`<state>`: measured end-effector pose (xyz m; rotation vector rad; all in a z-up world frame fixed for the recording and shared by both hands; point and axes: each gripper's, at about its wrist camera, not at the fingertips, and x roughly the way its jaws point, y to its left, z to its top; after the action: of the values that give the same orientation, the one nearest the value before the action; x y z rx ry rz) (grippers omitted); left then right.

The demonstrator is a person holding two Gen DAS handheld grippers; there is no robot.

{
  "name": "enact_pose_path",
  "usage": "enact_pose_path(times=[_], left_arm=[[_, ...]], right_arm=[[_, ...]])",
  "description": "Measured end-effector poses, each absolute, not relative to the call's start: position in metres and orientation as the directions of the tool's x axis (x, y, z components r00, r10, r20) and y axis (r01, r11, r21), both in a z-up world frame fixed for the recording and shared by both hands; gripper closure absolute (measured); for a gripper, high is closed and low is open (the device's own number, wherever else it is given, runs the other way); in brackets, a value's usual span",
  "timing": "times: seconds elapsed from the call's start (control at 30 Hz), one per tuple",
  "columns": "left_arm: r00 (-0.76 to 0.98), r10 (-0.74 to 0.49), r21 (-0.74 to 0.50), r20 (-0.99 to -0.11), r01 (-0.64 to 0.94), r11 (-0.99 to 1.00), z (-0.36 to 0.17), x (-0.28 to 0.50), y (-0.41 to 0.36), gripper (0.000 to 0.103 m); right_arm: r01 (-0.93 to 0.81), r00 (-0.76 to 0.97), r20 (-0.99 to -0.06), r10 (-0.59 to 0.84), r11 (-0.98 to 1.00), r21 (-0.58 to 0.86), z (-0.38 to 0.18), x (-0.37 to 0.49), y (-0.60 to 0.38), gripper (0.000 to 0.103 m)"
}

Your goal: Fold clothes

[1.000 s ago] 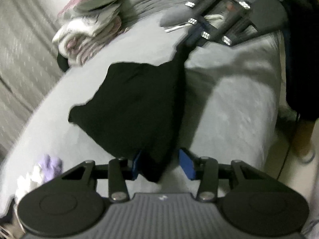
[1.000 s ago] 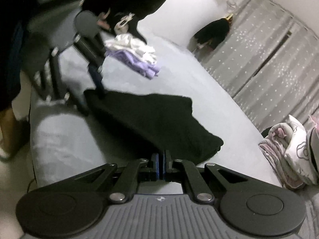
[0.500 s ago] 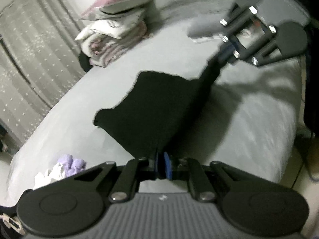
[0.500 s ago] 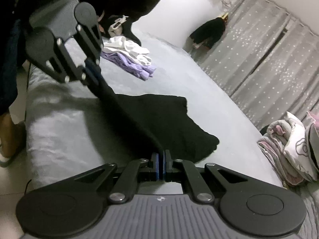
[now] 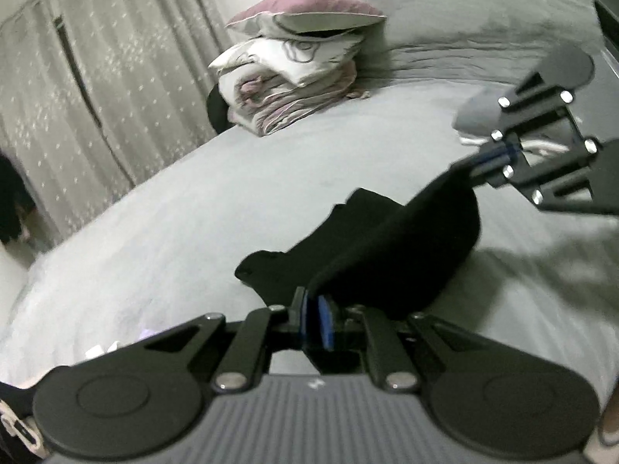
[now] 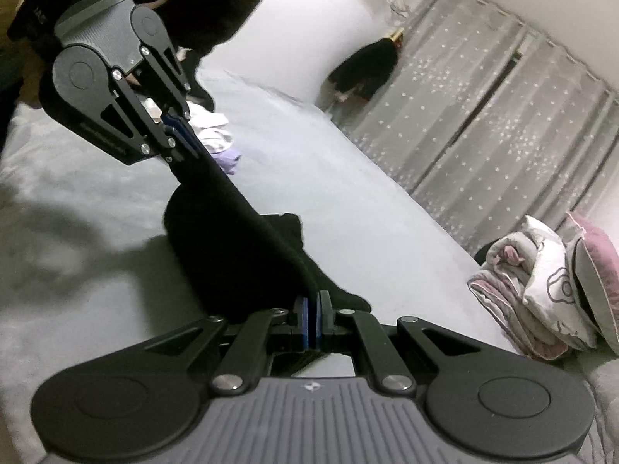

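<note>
A wide bed with a pale grey cover (image 5: 201, 208) is filling most of both views, and grey curtains with small white dots (image 6: 503, 123) are hanging behind it. A stack of folded pink and white bedding with a mauve pillow on top (image 5: 294, 65) is lying near the head of the bed, and a small heap of white and lilac clothes (image 6: 220, 147) is sitting near the other end. The black cloth garment (image 5: 390, 247) is hanging between the two grippers, its lower part sagging down to the cover. The left gripper (image 5: 315, 323) is clamping one edge of the garment between its blue pads, with the jaws pressed together. The right gripper (image 6: 312, 323) is pinching the opposite edge in the same way, jaws closed on the cloth.
</note>
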<state>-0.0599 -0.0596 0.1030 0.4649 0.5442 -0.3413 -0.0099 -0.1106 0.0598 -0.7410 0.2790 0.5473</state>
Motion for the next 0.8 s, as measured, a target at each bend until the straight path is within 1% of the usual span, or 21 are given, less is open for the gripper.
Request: enact_pose_path(times=[0.13,0.43,0.63,0.8], left_arm=[[0.795,-0.175,0.308,-0.58,0.413,0.857,0.111,-0.031,-0.057,0.096],[0.777,-0.169,0.217,-0.606,0.366,0.905,0.116,0.041,-0.039,0.096],[0.742,-0.155,0.185,-0.652,0.354,0.917,0.1,0.087,-0.03,0.096],[0.696,-0.16,0.118,-0.7,0.334,0.935,0.083,0.109,-0.019,0.096]], right_arm=[[-0.579,0.808,-0.474,0.35,0.624,-0.525,0.067,0.026,-0.108,0.1],[-0.587,0.757,-0.569,0.322,0.717,-0.375,0.08,0.124,-0.113,0.1],[-0.588,0.731,-0.613,0.299,0.732,-0.344,0.065,0.168,-0.109,0.1],[-0.59,0.711,-0.637,0.297,0.745,-0.312,0.054,0.189,-0.113,0.1]])
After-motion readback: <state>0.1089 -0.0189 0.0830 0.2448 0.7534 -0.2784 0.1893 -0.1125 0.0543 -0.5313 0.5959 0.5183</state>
